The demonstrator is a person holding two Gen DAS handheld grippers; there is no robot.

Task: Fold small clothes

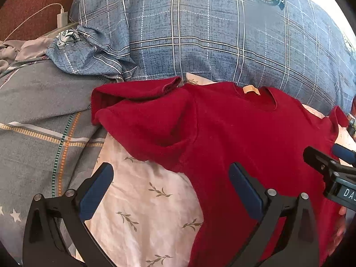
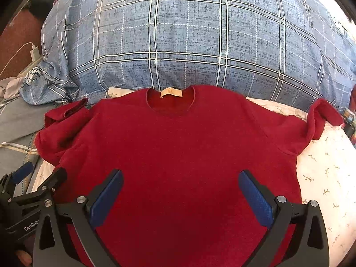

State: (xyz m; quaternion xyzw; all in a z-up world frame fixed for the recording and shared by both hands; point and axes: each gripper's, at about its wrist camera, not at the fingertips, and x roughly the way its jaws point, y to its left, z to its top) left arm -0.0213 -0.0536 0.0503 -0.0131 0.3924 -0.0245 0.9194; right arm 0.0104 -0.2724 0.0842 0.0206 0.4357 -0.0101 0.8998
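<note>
A dark red short-sleeved top (image 2: 178, 144) lies flat, front up, on a white leaf-print sheet (image 2: 322, 178), its collar and tan label (image 2: 171, 92) pointing away from me. Its left sleeve (image 1: 133, 102) is rumpled and its right sleeve (image 2: 322, 115) curls up. My left gripper (image 1: 171, 173) is open and empty over the top's left side edge (image 1: 189, 173). My right gripper (image 2: 181, 180) is open and empty above the top's lower middle. Each gripper shows at the edge of the other's view: the right one (image 1: 333, 166) and the left one (image 2: 33, 182).
A big blue plaid pillow (image 2: 189, 44) lies just behind the collar. A grey striped blanket (image 1: 44, 111) and crumpled cloth lie to the left. A white charger with cable (image 1: 62, 17) rests at the far left on a red-brown surface.
</note>
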